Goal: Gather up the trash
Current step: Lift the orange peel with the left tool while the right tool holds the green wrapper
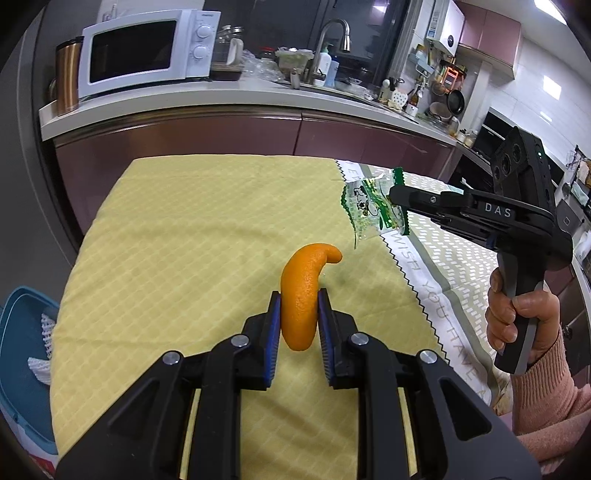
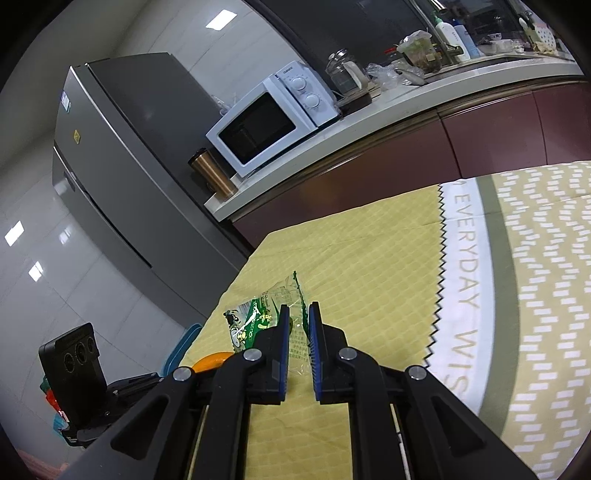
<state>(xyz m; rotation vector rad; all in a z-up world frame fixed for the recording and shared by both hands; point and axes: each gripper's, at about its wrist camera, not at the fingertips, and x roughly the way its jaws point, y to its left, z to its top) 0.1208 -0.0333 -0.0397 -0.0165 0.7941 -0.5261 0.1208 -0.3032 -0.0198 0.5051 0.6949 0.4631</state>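
We hold trash in both grippers, above the table.

Our left gripper point(image 1: 299, 299) is clamped on an orange peel point(image 1: 304, 291), lifted off the yellow cloth point(image 1: 192, 236); our right gripper point(image 2: 299, 314) pinches a clear green-printed wrapper point(image 2: 258, 321), also in the air, to the R of the peel; blue bin point(image 1: 22, 354) sits at L edge w/ white scraps inside; a hand point(image 1: 517, 325) in a pink sleeve grips the R handle.

We see both views evenly lit from overhead: ceiling lights point(image 2: 221, 18) glare at the upper left, reflecting off wall tiles. Fisheye bending and dark vignetting crowd the corners; focus stays sharp.
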